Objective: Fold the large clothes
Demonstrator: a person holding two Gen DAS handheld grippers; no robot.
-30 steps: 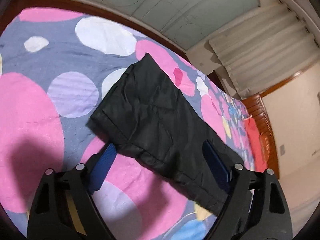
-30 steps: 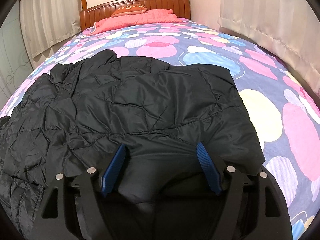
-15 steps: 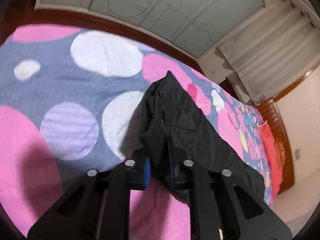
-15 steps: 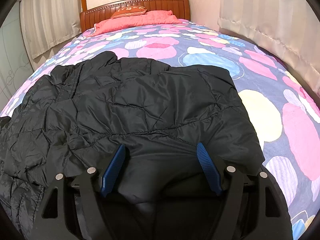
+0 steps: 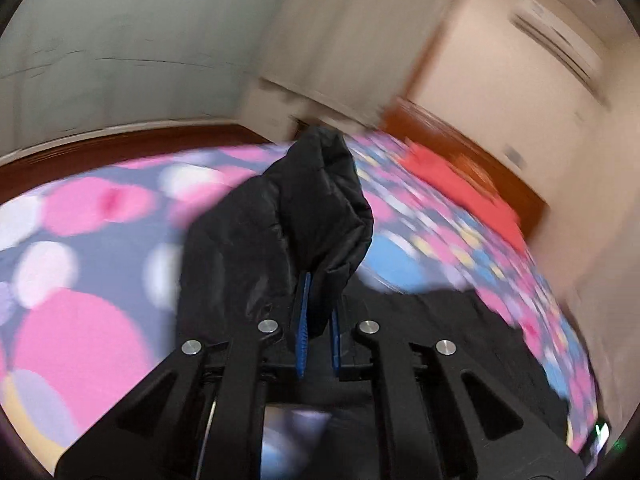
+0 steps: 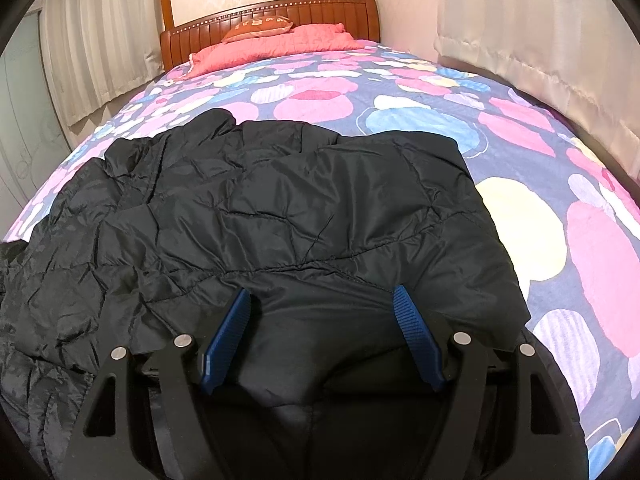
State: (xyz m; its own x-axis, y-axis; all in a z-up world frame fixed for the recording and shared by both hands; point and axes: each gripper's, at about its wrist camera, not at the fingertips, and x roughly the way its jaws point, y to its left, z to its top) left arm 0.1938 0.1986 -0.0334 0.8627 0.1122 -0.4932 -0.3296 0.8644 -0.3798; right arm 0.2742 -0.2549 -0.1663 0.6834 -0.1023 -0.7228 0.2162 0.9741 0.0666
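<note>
A black quilted jacket [image 6: 280, 216] lies spread on the bed [image 6: 400, 96]. My left gripper [image 5: 319, 300] is shut on a sleeve of the jacket [image 5: 316, 200] and holds it lifted above the bed; the sleeve drapes over the blue pads. The left wrist view is motion-blurred. My right gripper [image 6: 324, 304] is open, its blue fingers [image 6: 228, 332] resting over the jacket's near edge, with fabric lying between them but not pinched.
The bed has a dotted pink, blue and purple cover. A red quilt and pillow [image 6: 276, 38] lie by the wooden headboard [image 6: 280, 10]. Curtains [image 6: 540, 40] hang along the right side. A wall [image 5: 120, 60] stands past the bed's left edge.
My left gripper closed on the sleeve, then lifted it and swung toward the head of the bed. My right gripper has stayed still and open.
</note>
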